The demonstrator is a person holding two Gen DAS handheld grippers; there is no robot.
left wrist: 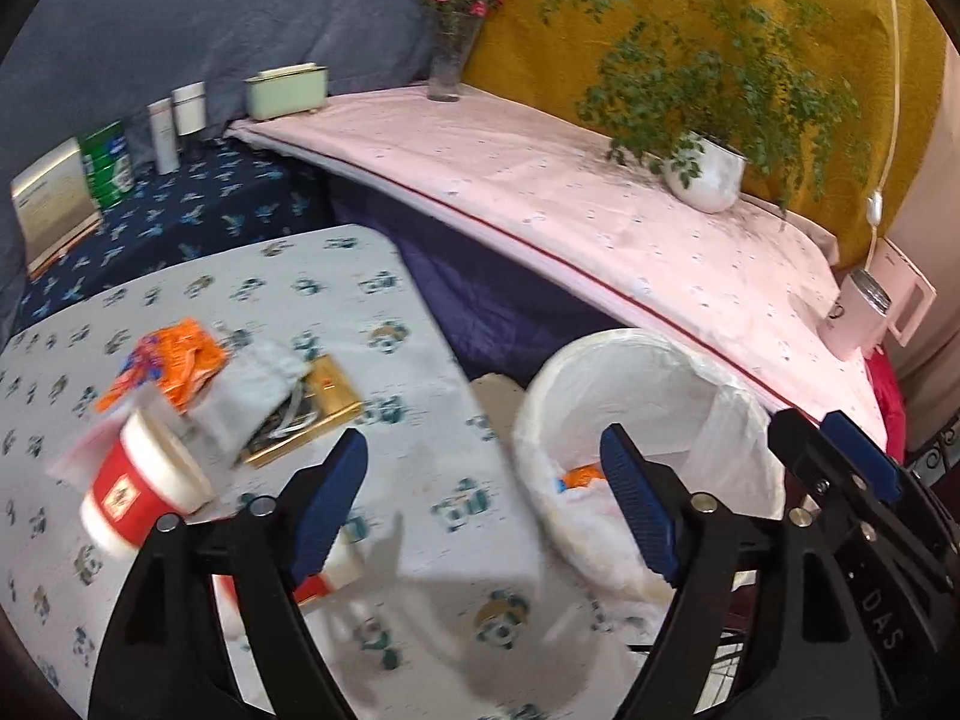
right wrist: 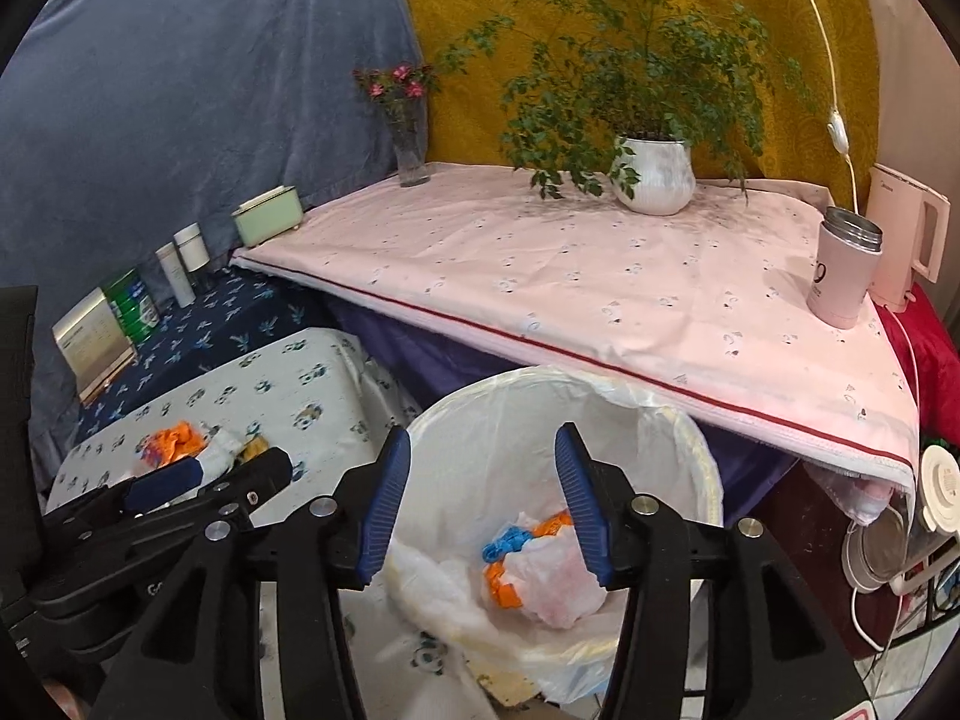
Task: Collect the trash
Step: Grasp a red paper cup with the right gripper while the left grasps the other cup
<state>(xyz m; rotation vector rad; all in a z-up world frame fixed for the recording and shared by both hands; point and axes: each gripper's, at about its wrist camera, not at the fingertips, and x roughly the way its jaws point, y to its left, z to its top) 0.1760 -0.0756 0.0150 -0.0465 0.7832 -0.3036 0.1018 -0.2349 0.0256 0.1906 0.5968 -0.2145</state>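
White plastic lines the trash bin, directly beneath the right gripper, whose jaws gape wide and empty over crumpled wrappers. Left gripper, equally wide and empty; a red paper cup lies left of its jaws.

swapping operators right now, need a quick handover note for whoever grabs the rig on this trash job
Left gripper: open, empty, over the edge of the panda-print table.
Right gripper: open, empty, above the lined trash bin.
Done: crumpled orange, blue and white wrappers lie in the bin.
Left on the table: orange wrapper, grey-white pouch lying across a gold box, a red-and-white paper cup, and another red-and-white item partly hidden behind the left gripper's finger.
Whether the pouch and box count as trash cannot be told.
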